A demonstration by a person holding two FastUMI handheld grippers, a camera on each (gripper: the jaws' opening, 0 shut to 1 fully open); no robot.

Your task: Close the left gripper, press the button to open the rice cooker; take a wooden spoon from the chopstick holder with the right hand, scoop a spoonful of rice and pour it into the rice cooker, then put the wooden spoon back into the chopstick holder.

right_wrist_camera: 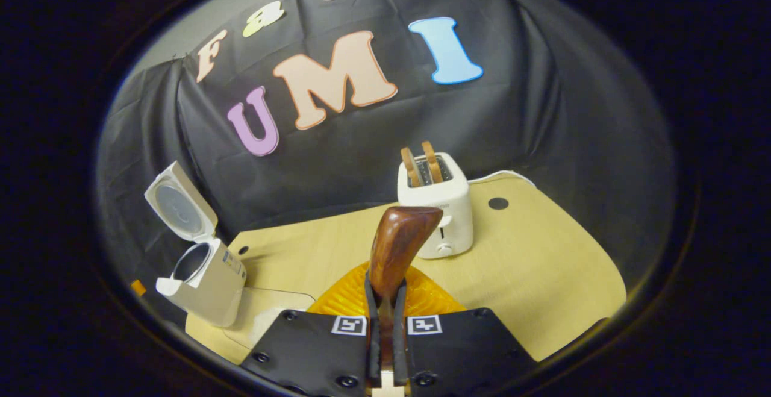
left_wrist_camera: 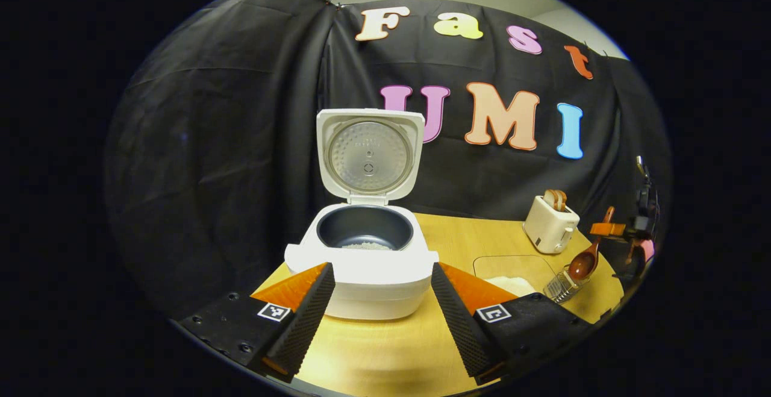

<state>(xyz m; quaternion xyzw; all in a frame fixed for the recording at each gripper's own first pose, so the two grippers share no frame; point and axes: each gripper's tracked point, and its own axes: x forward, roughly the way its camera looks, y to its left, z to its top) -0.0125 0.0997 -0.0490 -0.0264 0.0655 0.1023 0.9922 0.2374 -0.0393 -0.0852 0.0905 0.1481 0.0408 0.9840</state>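
The left gripper view looks straight at the cooker (left_wrist_camera: 367, 258) on the counter (left_wrist_camera: 385, 349). Its lid (left_wrist_camera: 368, 155) stands upright and a little rice (left_wrist_camera: 367, 245) lies in the dark pot. The left claw (left_wrist_camera: 378, 312) is spread wide, one finger on each side of the cooker's front, not touching it. Off to the right in this view are a toaster (left_wrist_camera: 549, 222), a clear tray holding rice (left_wrist_camera: 509, 284), and a wire holder (left_wrist_camera: 561, 287) with the spoon (left_wrist_camera: 583, 263) bowl-up just above it. The other claw (left_wrist_camera: 608, 228) grips the spoon's handle there, beside a hand (left_wrist_camera: 646, 247).

The right gripper view looks along the spoon (right_wrist_camera: 397, 246) itself: the right claw (right_wrist_camera: 385, 349) is pinching the handle between both fingers, the bowl rising ahead and tilted right. Beyond it stands the toaster (right_wrist_camera: 435, 204) with two slices in it. The cooker (right_wrist_camera: 205, 282) sits far left, lid (right_wrist_camera: 179, 204) open. This view is tilted, so the counter (right_wrist_camera: 542, 276) slopes.
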